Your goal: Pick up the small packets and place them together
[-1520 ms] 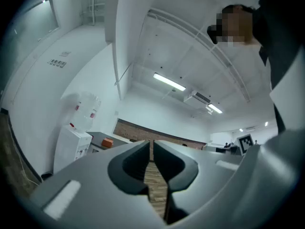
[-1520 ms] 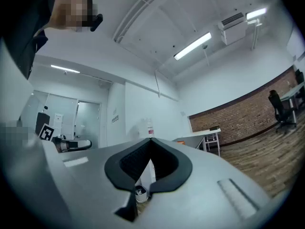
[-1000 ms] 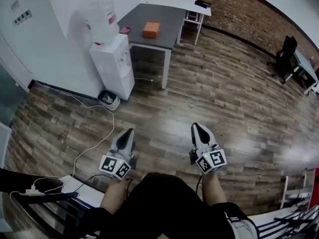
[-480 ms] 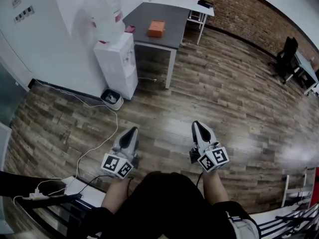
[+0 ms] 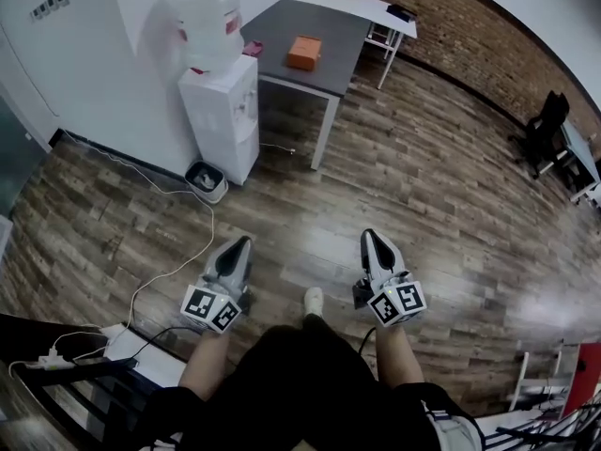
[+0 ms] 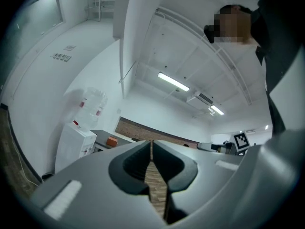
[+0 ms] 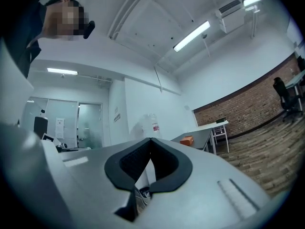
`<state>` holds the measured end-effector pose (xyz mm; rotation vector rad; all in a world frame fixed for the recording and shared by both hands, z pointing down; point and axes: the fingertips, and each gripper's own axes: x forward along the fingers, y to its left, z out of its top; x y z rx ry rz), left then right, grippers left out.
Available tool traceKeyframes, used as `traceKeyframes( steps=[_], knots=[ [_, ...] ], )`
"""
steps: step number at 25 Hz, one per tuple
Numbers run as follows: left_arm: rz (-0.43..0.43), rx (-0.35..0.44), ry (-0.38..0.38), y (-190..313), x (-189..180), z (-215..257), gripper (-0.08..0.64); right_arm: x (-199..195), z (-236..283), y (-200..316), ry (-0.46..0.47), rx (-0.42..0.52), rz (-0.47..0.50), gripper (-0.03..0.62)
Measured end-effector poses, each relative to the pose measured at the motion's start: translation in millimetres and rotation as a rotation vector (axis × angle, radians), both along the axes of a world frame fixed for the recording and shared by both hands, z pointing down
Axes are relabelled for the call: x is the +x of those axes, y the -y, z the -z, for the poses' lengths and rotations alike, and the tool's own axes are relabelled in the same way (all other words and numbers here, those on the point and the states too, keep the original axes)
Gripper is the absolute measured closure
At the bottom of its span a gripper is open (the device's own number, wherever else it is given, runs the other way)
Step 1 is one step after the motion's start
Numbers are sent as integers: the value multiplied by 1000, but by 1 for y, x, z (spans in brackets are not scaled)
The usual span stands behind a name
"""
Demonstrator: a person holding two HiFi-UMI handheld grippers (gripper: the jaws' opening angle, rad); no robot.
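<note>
Left gripper (image 5: 241,243) and right gripper (image 5: 370,239), both pressed together and empty, are travelling toward the grey table (image 5: 282,28) at upper centre, now slightly nearer, where 1 orange box (image 5: 304,53), possibly the packets, is waiting.

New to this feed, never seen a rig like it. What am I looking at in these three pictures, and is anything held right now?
No robot here: a person holds a two-jaw gripper in each hand. The wide picture comes from a camera on the person's head, looking down at the left gripper and right gripper over a wooden floor. The other two come from cameras riding on each gripper, looking along its jaws. In both, the jaws are together with nothing between them, so nothing is held. Ahead stand a water dispenser and a grey table with an orange box on it. I can't spot any small packets.
</note>
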<state>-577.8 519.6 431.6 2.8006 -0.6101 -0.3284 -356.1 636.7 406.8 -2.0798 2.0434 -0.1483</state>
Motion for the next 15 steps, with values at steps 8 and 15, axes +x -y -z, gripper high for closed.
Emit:
traceKeyframes(
  steps=[8,15],
  knots=[
    [50,20,-3,37,65,13,554,75,-1,50,-38,21,27,591],
    [103,27,-6,64,113,18,555,122,5,79,-48,39,73,591]
  ],
)
